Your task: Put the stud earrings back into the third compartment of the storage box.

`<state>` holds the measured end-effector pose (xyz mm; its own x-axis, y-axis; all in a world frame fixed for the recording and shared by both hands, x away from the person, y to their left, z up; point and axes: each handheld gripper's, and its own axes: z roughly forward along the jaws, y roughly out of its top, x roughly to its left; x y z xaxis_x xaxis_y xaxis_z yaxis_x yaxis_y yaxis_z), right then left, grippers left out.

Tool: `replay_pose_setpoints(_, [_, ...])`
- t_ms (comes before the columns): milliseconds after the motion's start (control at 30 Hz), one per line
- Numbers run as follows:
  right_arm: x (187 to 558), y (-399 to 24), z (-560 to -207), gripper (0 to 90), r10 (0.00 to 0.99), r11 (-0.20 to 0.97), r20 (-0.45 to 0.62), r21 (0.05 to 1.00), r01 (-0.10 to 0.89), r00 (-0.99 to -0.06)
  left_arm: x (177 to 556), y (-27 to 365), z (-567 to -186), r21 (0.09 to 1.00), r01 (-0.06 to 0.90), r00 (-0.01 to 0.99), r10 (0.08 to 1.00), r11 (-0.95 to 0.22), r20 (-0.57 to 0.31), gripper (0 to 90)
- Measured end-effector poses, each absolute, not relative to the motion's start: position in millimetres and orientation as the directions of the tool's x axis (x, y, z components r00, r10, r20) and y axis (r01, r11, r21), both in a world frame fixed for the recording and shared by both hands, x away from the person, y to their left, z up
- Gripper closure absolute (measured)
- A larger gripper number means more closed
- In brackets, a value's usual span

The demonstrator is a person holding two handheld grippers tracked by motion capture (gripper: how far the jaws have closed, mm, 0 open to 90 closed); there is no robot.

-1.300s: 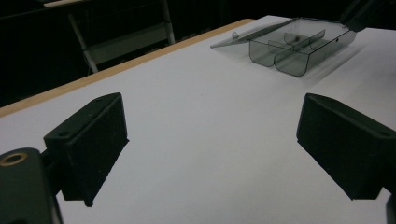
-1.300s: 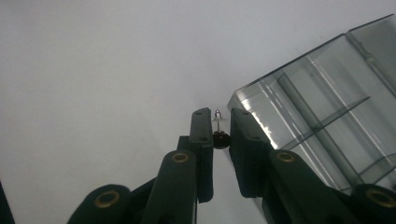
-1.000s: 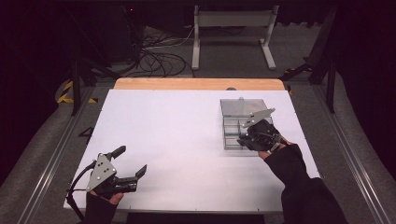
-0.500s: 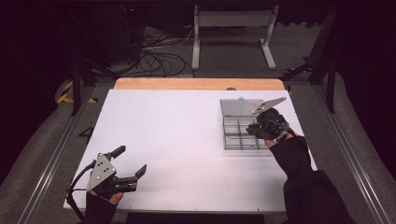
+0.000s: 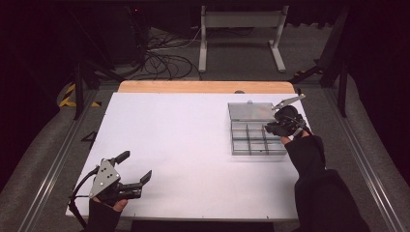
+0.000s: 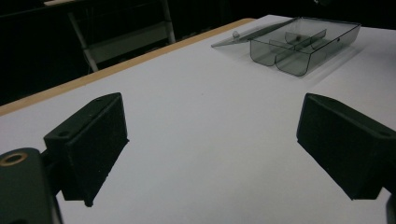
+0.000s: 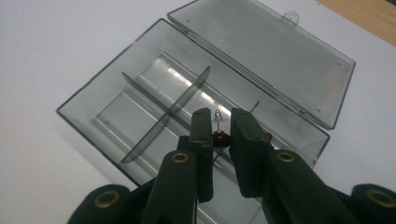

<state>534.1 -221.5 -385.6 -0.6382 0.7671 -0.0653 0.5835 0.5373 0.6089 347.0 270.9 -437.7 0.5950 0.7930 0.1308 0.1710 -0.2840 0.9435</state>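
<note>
A clear grey compartment box (image 5: 256, 141) lies at the right of the white table (image 5: 183, 145), its lid (image 5: 251, 111) folded open toward the far side. My right gripper (image 5: 271, 128) hovers over the box's right end. In the right gripper view its jaws (image 7: 222, 119) are shut on a small stud with a dark red bead (image 7: 220, 138) and a silver post, above a compartment of the box (image 7: 140, 107). My left gripper (image 5: 135, 166) rests open near the front left corner. The left gripper view has those jaws (image 6: 215, 154) wide apart with nothing between, the box (image 6: 299, 46) far off.
A wooden strip (image 5: 203, 87) edges the table's far side. Beyond it are a metal stand (image 5: 241, 29) and cables (image 5: 164, 53) on the floor. A tiny red speck (image 7: 268, 135) shows in the box behind my right finger.
My right gripper has moved from the box's front part toward its far right end and risen slightly. The left gripper has stayed put.
</note>
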Motion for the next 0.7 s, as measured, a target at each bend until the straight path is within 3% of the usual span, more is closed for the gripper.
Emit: replay_pose_setpoints(700, [574,-239,-418,79.3,0.828,0.499,-0.058,0.530,0.686,-0.558,347,271,-438,0.942,0.175,0.593,0.794,-0.286,0.131,9.2])
